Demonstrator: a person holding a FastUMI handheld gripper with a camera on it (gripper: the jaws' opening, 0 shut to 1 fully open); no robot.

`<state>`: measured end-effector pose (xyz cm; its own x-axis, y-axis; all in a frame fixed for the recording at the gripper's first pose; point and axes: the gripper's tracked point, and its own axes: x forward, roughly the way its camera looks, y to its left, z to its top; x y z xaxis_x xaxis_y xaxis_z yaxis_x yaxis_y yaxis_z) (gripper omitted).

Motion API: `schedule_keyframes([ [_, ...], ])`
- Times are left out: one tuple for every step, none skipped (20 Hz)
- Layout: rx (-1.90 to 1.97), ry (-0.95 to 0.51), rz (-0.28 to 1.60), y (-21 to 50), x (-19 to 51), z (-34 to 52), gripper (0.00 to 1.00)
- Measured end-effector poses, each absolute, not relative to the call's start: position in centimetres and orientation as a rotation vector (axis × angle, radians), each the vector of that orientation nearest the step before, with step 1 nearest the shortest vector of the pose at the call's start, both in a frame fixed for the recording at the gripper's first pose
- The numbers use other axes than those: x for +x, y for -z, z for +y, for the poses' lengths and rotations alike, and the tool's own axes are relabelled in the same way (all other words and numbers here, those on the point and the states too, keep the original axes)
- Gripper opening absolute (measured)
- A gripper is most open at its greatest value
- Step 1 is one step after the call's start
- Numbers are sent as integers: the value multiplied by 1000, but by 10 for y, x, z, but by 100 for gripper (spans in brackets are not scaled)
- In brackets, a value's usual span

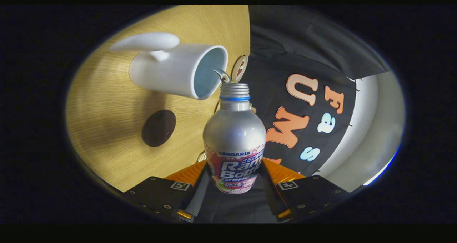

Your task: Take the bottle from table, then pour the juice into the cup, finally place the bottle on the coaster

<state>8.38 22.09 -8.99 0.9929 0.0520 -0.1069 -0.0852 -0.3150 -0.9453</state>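
Note:
My gripper (234, 186) is shut on a silver bottle (234, 135) with a colourful label, both fingers pressing its lower body. The whole view is rolled sideways, so the bottle is tipped over toward the white cup (178, 69). The bottle's open threaded neck (234, 91) sits right at the cup's rim. A thin stream of liquid (221, 73) arcs from the mouth into the cup. The cup stands on the wooden table (107, 107), its handle on the side away from the bottle. A dark round coaster (158, 128) lies on the table beside the cup, nearer the fingers.
A small round wooden disc (239, 68) stands just beyond the bottle's mouth, near the table's edge. Black cloth forms the booth's wall past that edge, with a pale wall section (371, 128) beyond it.

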Motion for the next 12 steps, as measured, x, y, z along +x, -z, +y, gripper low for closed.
schedule_keyframes([
  [-1889, -138, 29, 90, 84, 220, 73],
  [-1894, -136, 28, 89, 84, 220, 73],
  [-1899, -132, 26, 88, 84, 220, 74],
  [-1902, -132, 26, 88, 84, 221, 74],
  [-1903, -129, 24, 87, 84, 220, 74],
  [-1907, -126, 22, 87, 83, 221, 74],
  [-1909, -125, 20, 87, 83, 221, 74],
  [-1910, -123, 17, 87, 83, 221, 74],
  [-1913, -122, 15, 86, 82, 222, 74],
  [-1917, -122, 11, 86, 83, 222, 74],
  [-1922, -120, 8, 86, 82, 222, 74],
  [-1931, -117, 3, 85, 82, 223, 74],
])
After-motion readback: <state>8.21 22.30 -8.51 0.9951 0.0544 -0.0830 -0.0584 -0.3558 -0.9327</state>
